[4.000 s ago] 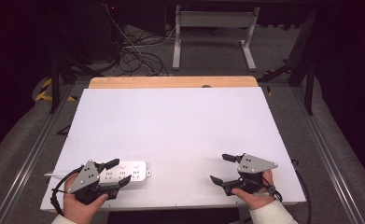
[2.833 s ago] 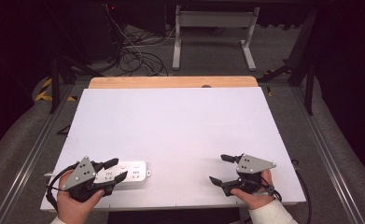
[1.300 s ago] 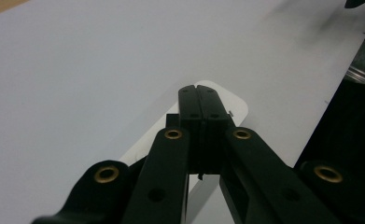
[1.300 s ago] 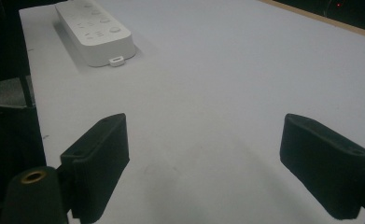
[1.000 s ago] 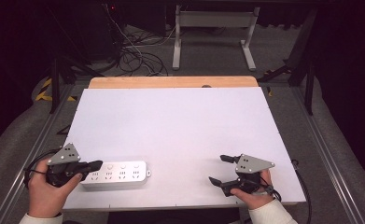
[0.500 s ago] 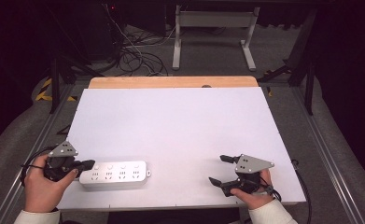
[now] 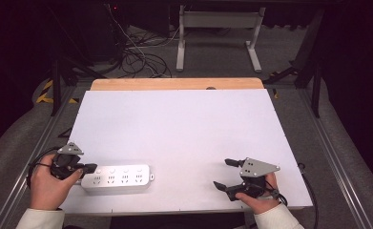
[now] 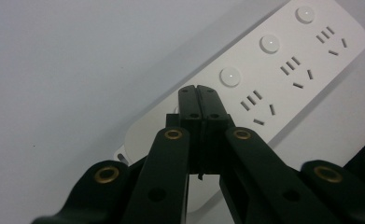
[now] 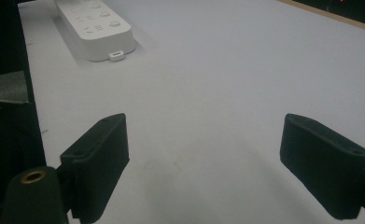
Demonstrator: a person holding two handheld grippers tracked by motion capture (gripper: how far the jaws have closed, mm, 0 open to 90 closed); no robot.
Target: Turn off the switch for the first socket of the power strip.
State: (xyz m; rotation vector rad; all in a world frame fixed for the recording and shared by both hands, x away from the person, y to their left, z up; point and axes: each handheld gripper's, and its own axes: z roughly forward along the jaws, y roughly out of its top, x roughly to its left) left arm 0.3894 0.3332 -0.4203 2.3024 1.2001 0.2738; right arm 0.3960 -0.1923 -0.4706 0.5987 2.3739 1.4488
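High view: your left gripper (image 7: pixel 89 168), clenched empty, sits at the left end of the power strip (image 7: pixel 117 178) near the table's (image 7: pixel 184 119) front-left edge, perhaps touching; your right gripper (image 7: pixel 226 173) rests released.

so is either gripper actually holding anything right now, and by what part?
Nothing is held. The left gripper is shut with nothing between its jaws, tips over one end of the power strip. The right gripper is open above the table.

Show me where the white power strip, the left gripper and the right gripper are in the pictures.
white power strip (image 7: pixel 117 178): high view, on the middle of its top face.
left gripper (image 8: pixel 199 91): left gripper view, at the closed jaw tips above the strip.
right gripper (image 7: pixel 223 174): high view, midway between its open jaw tips.
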